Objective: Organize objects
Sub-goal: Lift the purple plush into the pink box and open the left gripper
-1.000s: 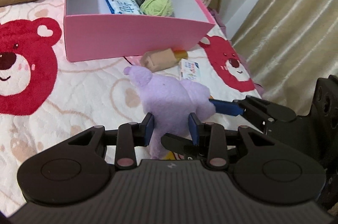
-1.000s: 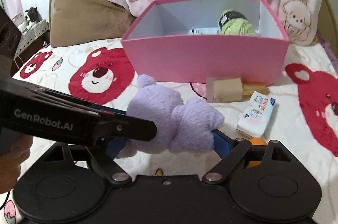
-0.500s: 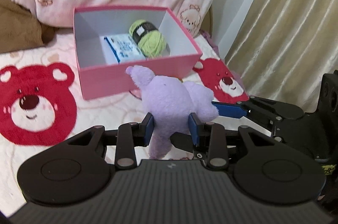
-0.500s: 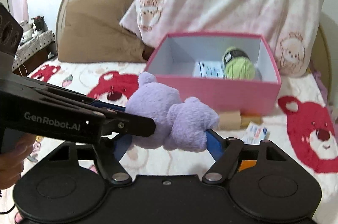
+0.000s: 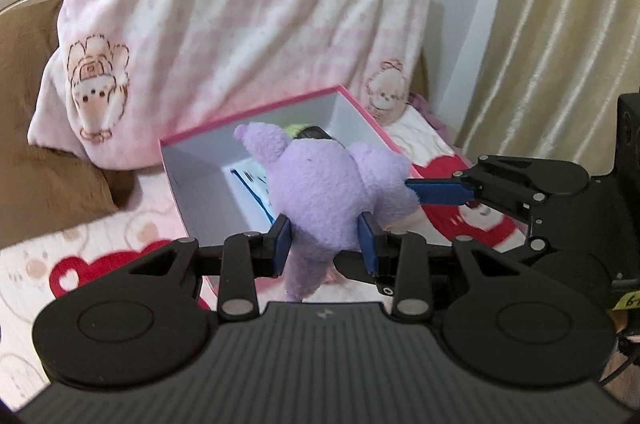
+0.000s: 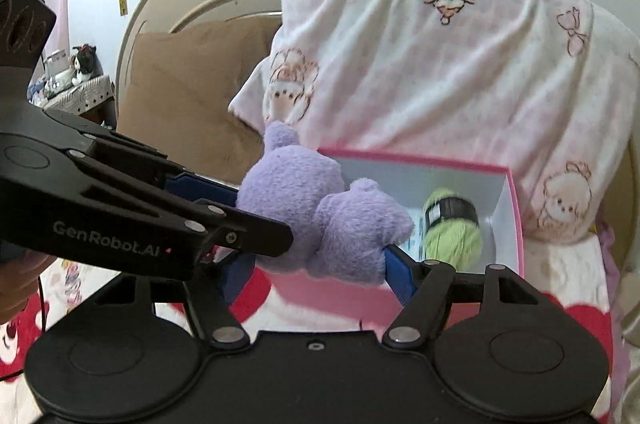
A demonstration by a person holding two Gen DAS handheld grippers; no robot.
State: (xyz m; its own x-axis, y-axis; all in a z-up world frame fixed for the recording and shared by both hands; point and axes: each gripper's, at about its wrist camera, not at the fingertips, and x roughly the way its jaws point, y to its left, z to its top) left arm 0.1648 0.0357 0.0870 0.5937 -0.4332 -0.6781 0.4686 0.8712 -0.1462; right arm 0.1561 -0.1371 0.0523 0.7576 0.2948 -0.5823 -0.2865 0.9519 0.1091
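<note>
Clearly the risk is a slip: the purple plush toy [image 5: 324,192] is soft and hangs in the air in front of the pink box [image 5: 372,116], over its near edge, so it could squirm free and drop on the bed outside, beside the green yarn ball [image 6: 452,224] rather than in with it. The left gripper [image 5: 325,242] pinches the toy's lower body, jaws narrow. The right gripper [image 6: 320,272] has its jaws closing, wider set, pads pressing the toy's sides.
</note>
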